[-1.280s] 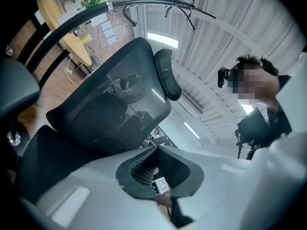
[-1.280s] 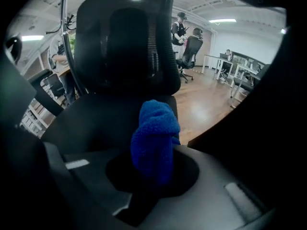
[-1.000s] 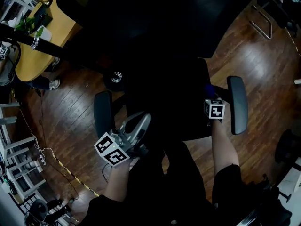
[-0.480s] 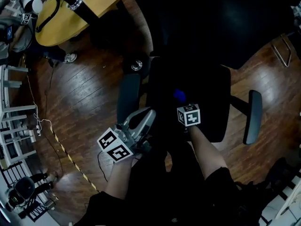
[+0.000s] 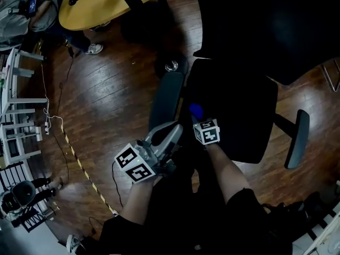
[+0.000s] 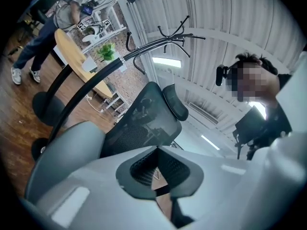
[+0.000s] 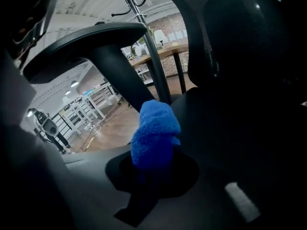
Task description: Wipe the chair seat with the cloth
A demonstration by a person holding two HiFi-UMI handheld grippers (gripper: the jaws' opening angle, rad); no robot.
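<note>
Inventory: two grippers, one cloth, one chair with two armrests, one round wooden table (image 5: pixel 101 7), one coat stand (image 6: pixel 158 37).

My right gripper (image 5: pixel 201 122) has its jaws clamped on the cloth (image 5: pixel 196 110). In the right gripper view the cloth (image 7: pixel 156 135) is a bright blue, nubby, bunched wad that stands out beyond the jaw tips of that gripper (image 7: pixel 153 163).

Cloth position: over the left margin of the black chair seat (image 5: pixel 234 110), just beside the left armrest (image 5: pixel 166 100). I cannot tell from either view whether it presses on the seat. The right armrest (image 5: pixel 296 138) is well apart from it.

My left gripper (image 5: pixel 172 132) sits at the near end of the left armrest, off the seat. In the left gripper view its jaws (image 6: pixel 156 150) are together with nothing between them.

Change log: one second ago the cloth was at the seat's right side, near the right armrest. Half a second ago it was toward the left of centre. It is now at the left edge. The left gripper has kept its place beside the left armrest, jaws together throughout.
</note>
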